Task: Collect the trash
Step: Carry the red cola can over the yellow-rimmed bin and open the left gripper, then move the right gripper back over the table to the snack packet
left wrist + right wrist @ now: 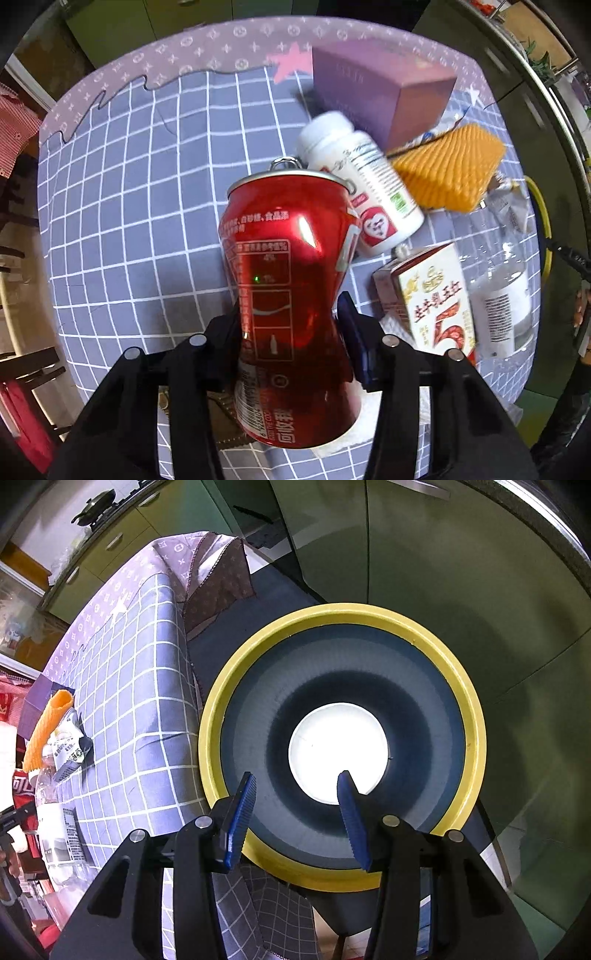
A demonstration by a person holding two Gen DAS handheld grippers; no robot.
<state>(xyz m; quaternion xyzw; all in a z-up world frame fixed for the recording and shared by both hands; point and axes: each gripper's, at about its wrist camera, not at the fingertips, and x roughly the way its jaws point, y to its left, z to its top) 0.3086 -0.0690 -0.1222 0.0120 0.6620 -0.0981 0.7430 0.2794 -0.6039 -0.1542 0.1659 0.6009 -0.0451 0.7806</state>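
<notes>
The left gripper (291, 332) is pointed straight down at the tabletop, and its jaws are clamped on the dented waist of a red soda can (291, 288). The can is pinched between the black finger on one side and the blue pad (351, 336) on the other, with its top and pull tab turned away from the camera. Just beyond the can, a white pill bottle (362, 184) is seen lying on its side on the checked tablecloth (129, 203). Beside it, toward the cloth's right edge, a milk carton (432, 299), a clear plastic bottle (502, 295) and an orange waffle-textured sponge (447, 170) are gathered close together. Farther back, near the far edge, a purple box (376, 88) is set.

The right gripper (295, 812) is aimed steeply downward over a yellow-rimmed bin (476, 738), which stands beside the table's edge. Its blue-padded jaws are held apart with nothing between them. A white disc (338, 746) is visible at the bottom of the bin.
</notes>
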